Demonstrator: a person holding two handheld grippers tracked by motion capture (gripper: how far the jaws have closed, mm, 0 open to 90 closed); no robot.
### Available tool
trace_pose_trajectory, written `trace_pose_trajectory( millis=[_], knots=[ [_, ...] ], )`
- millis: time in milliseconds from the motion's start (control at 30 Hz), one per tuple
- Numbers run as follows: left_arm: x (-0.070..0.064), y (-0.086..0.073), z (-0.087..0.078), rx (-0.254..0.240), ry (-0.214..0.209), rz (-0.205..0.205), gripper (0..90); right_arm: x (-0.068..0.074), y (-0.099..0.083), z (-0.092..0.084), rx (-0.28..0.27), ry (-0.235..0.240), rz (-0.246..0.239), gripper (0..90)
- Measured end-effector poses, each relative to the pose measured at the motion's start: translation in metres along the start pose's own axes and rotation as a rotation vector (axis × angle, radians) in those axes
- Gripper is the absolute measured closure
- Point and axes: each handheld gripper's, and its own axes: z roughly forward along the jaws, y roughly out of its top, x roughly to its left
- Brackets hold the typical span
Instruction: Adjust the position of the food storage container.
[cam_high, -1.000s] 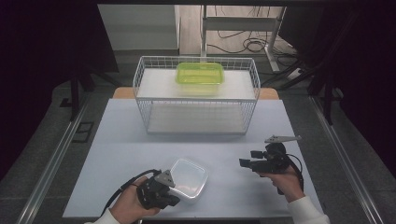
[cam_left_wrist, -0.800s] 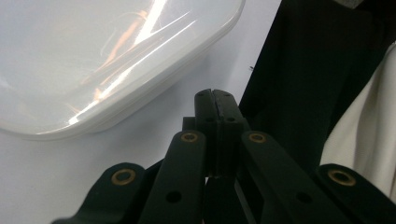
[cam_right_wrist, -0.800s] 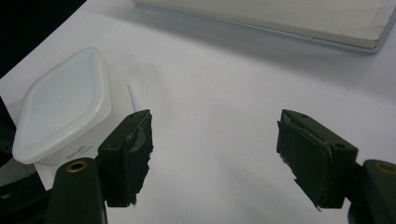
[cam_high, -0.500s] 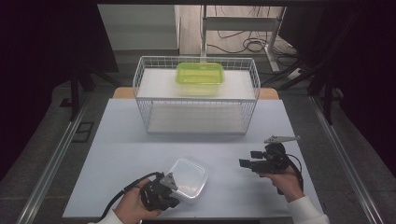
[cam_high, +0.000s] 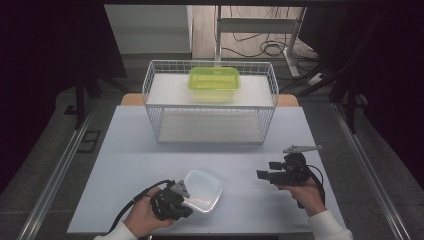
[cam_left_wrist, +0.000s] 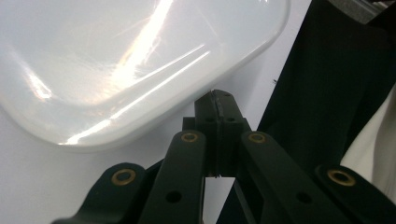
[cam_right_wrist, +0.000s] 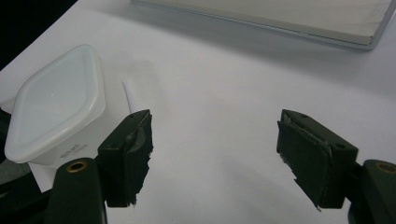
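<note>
Left gripper (cam_high: 186, 192) hides white container's (cam_high: 204, 189) near edge

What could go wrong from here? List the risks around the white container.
1. The left gripper is shut, jaws together beside the white container, apparently gripping nothing; moving it could shove the container rather than lift it.
2. The container sits near the table's front edge, so a nudge might slide it off.
3. The right gripper hangs open and apart, offering no support.
</note>
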Motion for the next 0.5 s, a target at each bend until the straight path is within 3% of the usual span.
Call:
trace_pose_trajectory(
  millis=[267,400,500],
  knots=[
    [0.007,0.009,0.006,0.002,0.013,-0.004,90.0,-0.001,0.0,0.001,0.007,-0.005,0.002,26.7],
    [0.015,0.013,0.008,-0.007,0.008,-0.032,90.0,-0.002,-0.001,0.003,0.018,-0.012,0.003,26.7],
    [0.019,0.017,0.01,-0.004,0.013,-0.031,90.0,-0.002,0.0,0.004,0.02,-0.012,0.001,26.7]
  ],
)
